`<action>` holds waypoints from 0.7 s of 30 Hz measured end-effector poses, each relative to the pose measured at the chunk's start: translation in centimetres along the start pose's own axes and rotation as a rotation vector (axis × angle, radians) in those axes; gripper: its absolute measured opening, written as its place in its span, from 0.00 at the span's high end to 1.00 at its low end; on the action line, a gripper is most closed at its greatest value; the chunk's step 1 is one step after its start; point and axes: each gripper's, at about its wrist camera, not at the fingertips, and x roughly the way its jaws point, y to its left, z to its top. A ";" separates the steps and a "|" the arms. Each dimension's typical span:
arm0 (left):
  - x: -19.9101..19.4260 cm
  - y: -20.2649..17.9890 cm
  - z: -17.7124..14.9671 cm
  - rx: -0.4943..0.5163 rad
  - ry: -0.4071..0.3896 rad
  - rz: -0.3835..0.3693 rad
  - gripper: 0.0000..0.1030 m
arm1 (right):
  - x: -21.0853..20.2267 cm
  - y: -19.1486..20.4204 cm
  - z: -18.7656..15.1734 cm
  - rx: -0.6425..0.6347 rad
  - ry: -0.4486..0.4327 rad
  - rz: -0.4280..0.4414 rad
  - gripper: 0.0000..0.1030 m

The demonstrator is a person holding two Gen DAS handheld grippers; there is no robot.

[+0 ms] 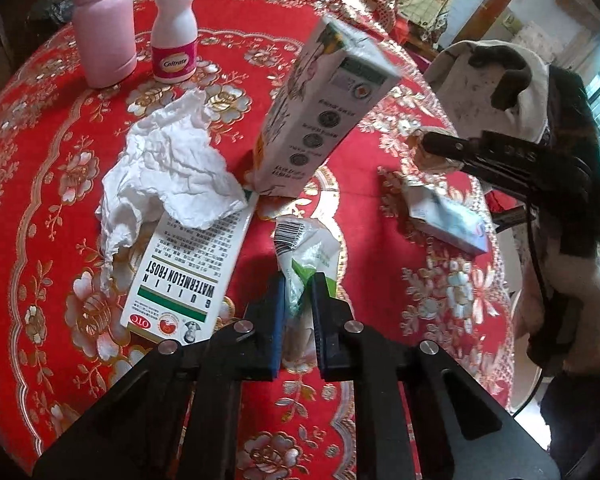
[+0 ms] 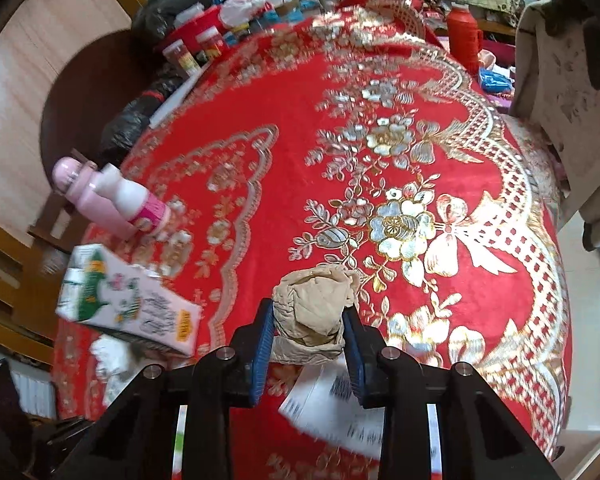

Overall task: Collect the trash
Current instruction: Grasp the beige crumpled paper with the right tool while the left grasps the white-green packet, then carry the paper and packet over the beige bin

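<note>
My left gripper (image 1: 298, 280) is shut on a crumpled white-and-green wrapper (image 1: 306, 248) with a barcode, just above the red tablecloth (image 1: 52, 152). My right gripper (image 2: 309, 312) is shut on a crumpled beige paper wad (image 2: 310, 304) and holds it above the cloth; it also shows at the right of the left wrist view (image 1: 432, 148). A crumpled white tissue (image 1: 168, 168) lies on a flat Watermelon Frost box (image 1: 188, 276). A tall white carton (image 1: 324, 108) stands tilted behind them. A small blue-white box (image 1: 448, 216) lies at the right.
A pink flask (image 1: 104, 28) and a white Caltrate bottle (image 1: 175, 32) stand at the far left. Jars and bags (image 2: 204, 40) crowd the table's far edge. A red thermos (image 2: 462, 36) stands beyond. A chair with a draped cloth (image 2: 560, 80) is at the right.
</note>
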 end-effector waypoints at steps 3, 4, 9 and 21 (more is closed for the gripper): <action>-0.9 -0.7 -0.3 0.015 -0.016 -0.015 0.91 | -1.8 -0.1 -1.2 0.003 -0.014 0.013 0.70; -1.1 -1.0 -0.3 0.021 -0.018 -0.019 0.91 | -2.4 -0.1 -1.7 0.002 -0.017 0.015 0.70; -2.0 -3.0 -0.8 0.060 -0.031 -0.037 0.91 | -4.6 -0.5 -4.2 -0.001 -0.020 0.004 0.70; -2.6 -8.9 -2.9 0.156 -0.023 -0.064 0.91 | -9.6 -4.1 -10.4 0.084 -0.024 -0.026 0.69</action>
